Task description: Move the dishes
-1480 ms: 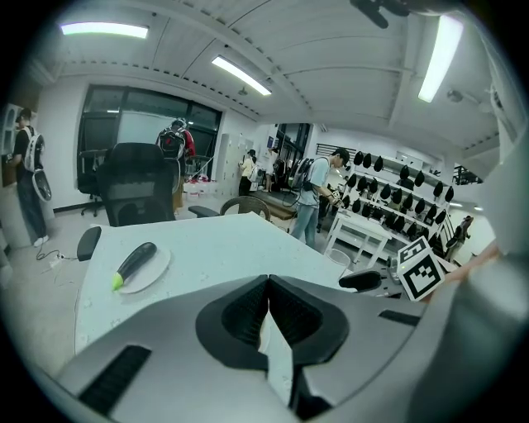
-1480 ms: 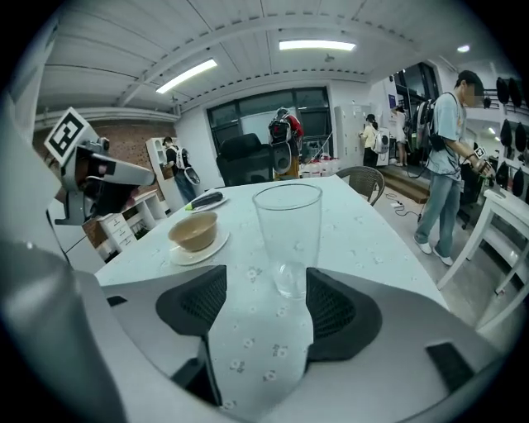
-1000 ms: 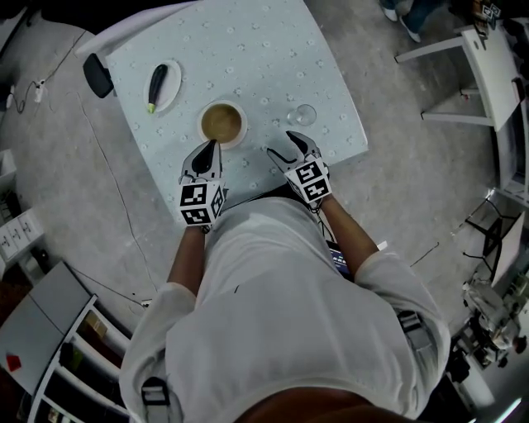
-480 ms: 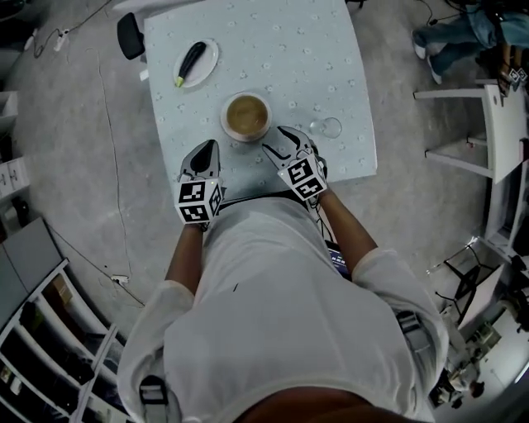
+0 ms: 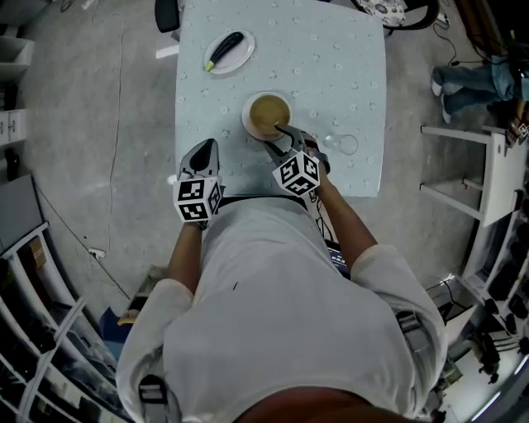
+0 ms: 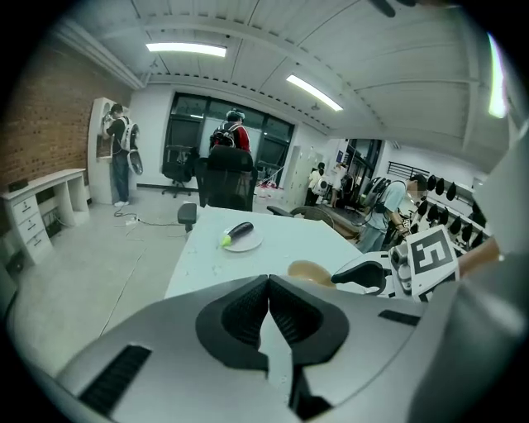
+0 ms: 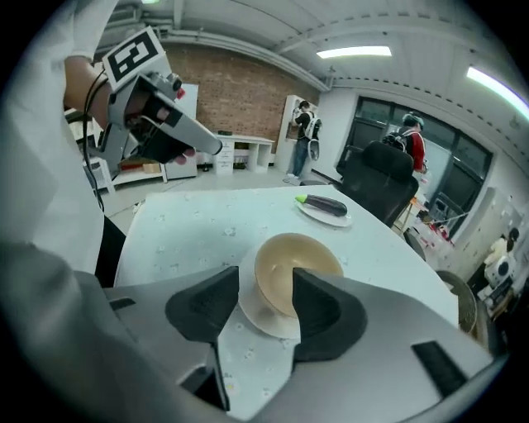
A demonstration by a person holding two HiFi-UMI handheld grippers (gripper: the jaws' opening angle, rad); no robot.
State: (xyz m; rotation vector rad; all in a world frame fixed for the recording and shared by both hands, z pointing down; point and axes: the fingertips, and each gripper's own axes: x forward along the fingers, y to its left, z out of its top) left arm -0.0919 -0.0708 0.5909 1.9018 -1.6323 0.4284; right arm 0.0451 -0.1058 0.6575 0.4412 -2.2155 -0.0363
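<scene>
Table [image 5: 331, 49]: square, pale patterned cloth.

Bowl [image 7: 291, 268]: tan, seated on a white saucer [image 7: 263, 320], middle of the table towards its front edge.

Right gripper [image 7: 266, 291]: jaws well apart, straddling the bowl's near rim, one jaw over the bowl's inside, the other outside above the saucer. Not closed on anything. Contact with the rim not discernible.

Left gripper [image 6: 267, 285]: jaws pressed fully together, nothing between them. Poised over the table's front left corner, left of the bowl and apart from it.

Eggplant [image 5: 225, 48]: dark purple, green stem end, lying on a small white plate [image 5: 242, 54] at the far left of the table, well apart from the bowl.

Glass [image 5: 345, 144]: clear, just right of the right gripper, near the table's front edge.

Black chair [image 5: 168, 12]: at the table's far left corner.
</scene>
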